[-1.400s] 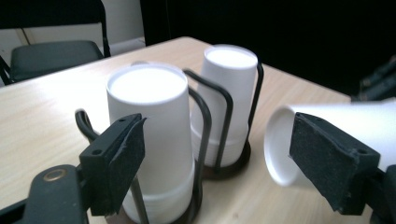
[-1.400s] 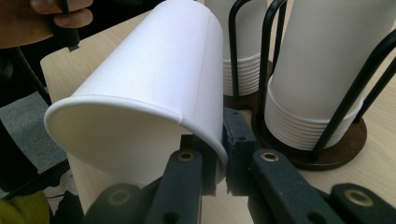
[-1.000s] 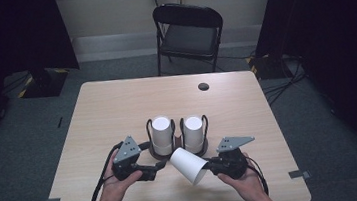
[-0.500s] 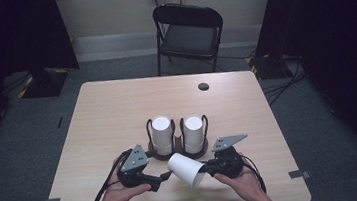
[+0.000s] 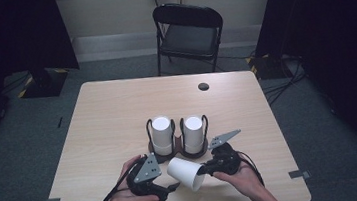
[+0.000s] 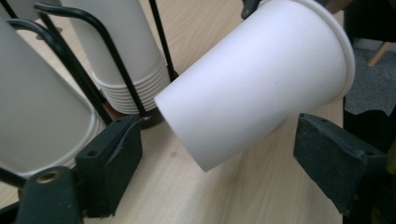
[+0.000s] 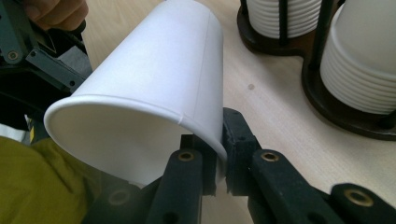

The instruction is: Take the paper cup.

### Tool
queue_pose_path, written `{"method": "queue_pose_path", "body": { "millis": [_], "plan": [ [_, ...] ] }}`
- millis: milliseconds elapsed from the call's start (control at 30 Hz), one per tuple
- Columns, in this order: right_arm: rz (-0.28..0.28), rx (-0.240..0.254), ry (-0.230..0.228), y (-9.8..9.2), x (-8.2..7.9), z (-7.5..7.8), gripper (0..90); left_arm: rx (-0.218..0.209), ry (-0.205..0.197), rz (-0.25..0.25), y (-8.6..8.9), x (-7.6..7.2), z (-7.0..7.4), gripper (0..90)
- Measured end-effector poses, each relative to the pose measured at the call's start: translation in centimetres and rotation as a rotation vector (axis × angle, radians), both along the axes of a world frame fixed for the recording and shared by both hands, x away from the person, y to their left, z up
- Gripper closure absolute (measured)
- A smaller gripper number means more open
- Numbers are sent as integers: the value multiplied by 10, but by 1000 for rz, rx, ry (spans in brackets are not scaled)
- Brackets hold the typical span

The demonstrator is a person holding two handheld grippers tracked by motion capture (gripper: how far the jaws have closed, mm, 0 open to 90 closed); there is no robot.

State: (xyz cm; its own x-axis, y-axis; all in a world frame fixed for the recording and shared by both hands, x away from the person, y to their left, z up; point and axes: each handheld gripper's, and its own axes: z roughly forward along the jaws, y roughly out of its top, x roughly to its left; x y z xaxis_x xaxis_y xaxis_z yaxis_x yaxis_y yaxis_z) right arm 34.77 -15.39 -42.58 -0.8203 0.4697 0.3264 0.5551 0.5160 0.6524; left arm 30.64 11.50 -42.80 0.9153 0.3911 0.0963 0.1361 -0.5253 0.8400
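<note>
A single white paper cup (image 5: 186, 172) lies tilted on its side between the two grippers, low in the high view, just in front of the cup holder (image 5: 179, 153) with its two stacks of cups (image 5: 161, 135). The right gripper (image 5: 207, 168) has the cup by its rim: in the right gripper view its jaws are pinched nearly shut on the cup wall (image 7: 205, 116), one pad inside the mouth and one outside. The left gripper (image 5: 173, 186) sits at the cup's closed end. In the left gripper view its jaws stand wide on either side of the cup (image 6: 261, 79), and they have just been opening; the cup's base lies between the pads, but neither pad presses on it.

Judging by this, one cup is already off the stacks and held in the air over the table (image 5: 108, 118), both stacks look otherwise undisturbed, and what remains is to take hold of the base or set the cup down upright; no cup stands free on the table yet.

No brand, label or writing can be read on the cup, the holder or the grippers.
</note>
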Motion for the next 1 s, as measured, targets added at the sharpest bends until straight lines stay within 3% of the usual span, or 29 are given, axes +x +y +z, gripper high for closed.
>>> {"method": "queue_pose_path", "body": {
  "millis": [100, 367, 600, 1000],
  "plan": [
    [14, -15, 11, 3, 1, 0, 856, 30, -14, -12, -3, -2, -2, 157],
    [55, -39, 23, 9, 3, -1, 856, 59, -50, -49, -8, -6, -7, 153],
    [74, -61, 38, 11, 3, -2, 857, 68, -27, -68, -11, -6, -10, 120],
    [82, -62, 42, 13, 1, -5, 862, 116, -70, -100, -16, -9, -16, 115]
  ]
}}
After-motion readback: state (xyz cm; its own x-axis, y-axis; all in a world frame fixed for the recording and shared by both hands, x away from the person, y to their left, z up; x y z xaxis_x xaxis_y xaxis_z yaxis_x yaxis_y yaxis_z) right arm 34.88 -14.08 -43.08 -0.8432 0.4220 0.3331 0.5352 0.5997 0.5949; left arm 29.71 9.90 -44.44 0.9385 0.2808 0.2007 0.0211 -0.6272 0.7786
